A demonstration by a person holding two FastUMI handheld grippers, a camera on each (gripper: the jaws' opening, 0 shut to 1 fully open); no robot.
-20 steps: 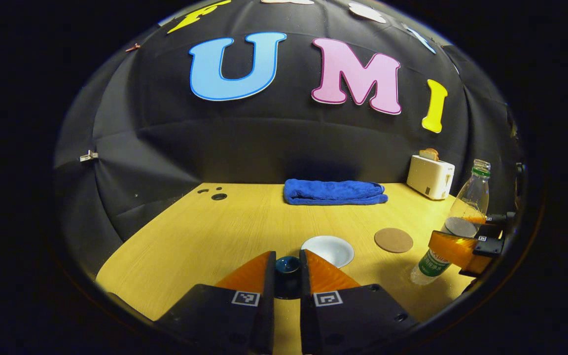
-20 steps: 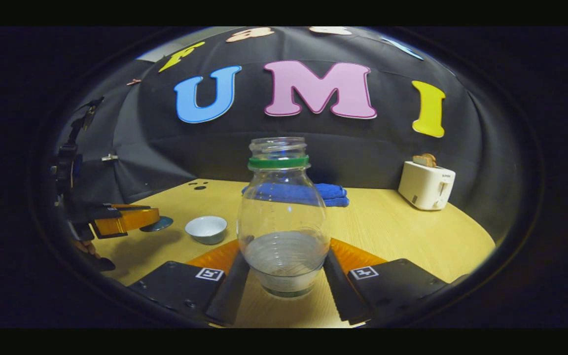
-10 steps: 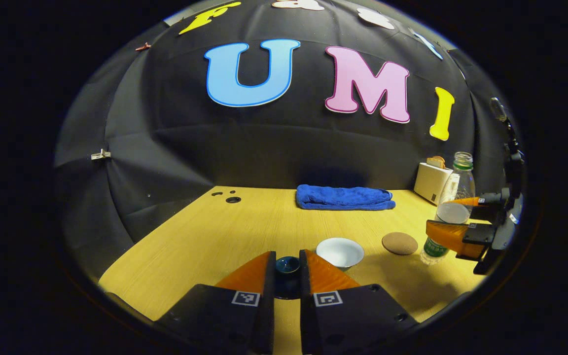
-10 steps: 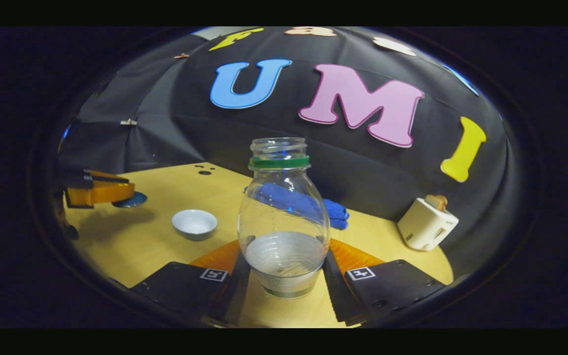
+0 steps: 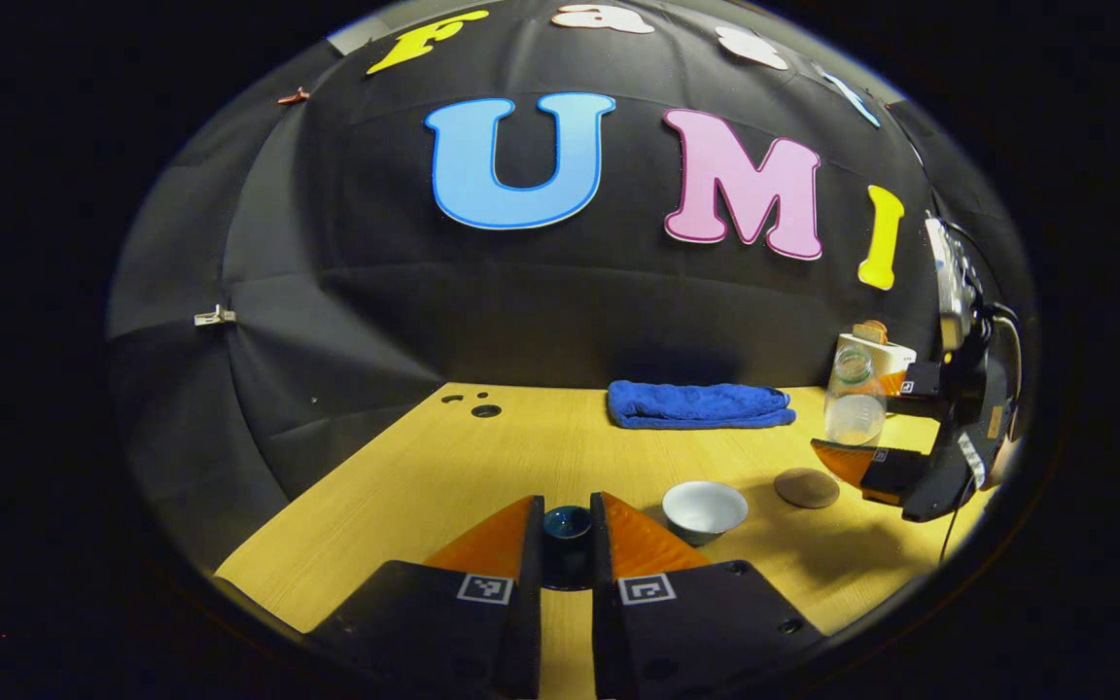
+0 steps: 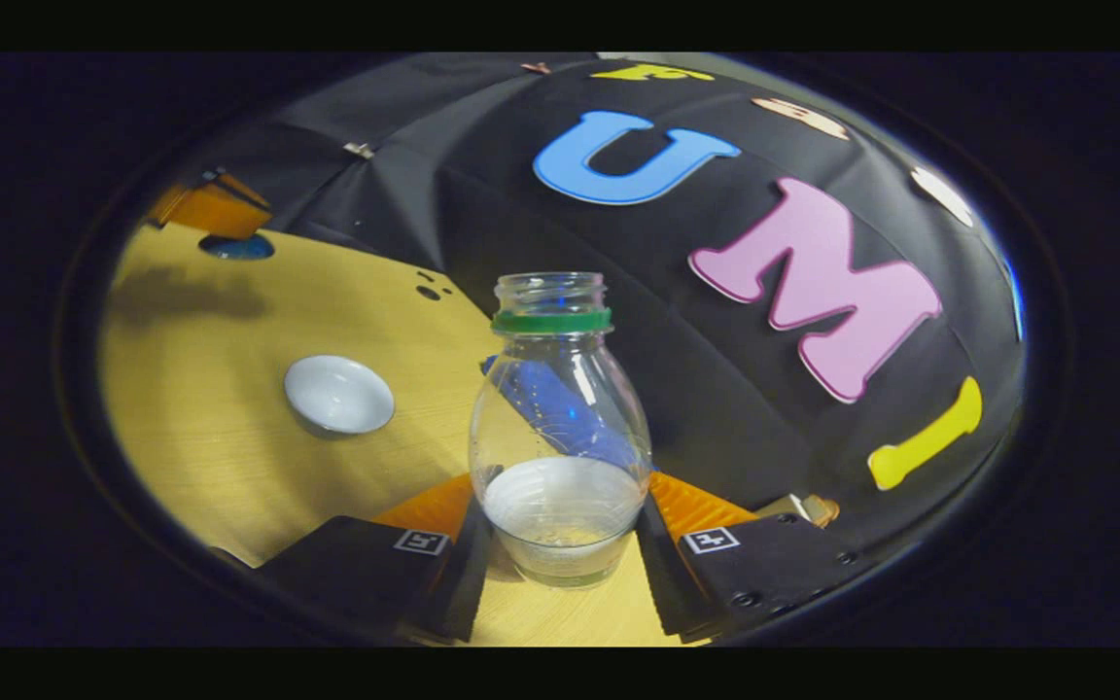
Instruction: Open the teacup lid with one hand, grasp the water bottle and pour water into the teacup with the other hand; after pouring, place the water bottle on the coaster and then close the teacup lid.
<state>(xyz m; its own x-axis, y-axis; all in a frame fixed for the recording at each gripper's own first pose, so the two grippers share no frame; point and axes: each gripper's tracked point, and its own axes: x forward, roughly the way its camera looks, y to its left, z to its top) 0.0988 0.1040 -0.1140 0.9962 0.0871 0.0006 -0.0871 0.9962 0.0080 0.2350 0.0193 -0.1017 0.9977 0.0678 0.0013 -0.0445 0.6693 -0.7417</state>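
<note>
My left gripper (image 5: pixel 567 522) is shut on the knob of the dark blue teacup lid (image 5: pixel 567 526) and holds it above the table. The open white teacup (image 5: pixel 704 507) stands just right of its fingers, with the round brown coaster (image 5: pixel 806 487) farther right. My right gripper (image 6: pixel 560 506) is shut on the clear water bottle (image 6: pixel 560 418), which has a green neck ring, no cap and some water low inside. In the right gripper view the teacup (image 6: pixel 338 394) lies to the left and the left gripper (image 6: pixel 215 209) with the lid (image 6: pixel 236 247) shows at the far upper left.
A folded blue towel (image 5: pixel 699 404) lies at the back of the wooden table (image 5: pixel 482 476). A white toaster (image 5: pixel 879 350) stands at the back right, behind the bottle (image 5: pixel 852 401) and right gripper (image 5: pixel 861 428). Small holes (image 5: pixel 485 410) mark the table's back left.
The right gripper has rolled with the bottle, so its view of the table tilts steeply. In the left gripper view the bottle has drawn away to the right. The left gripper has drifted left with the lid.
</note>
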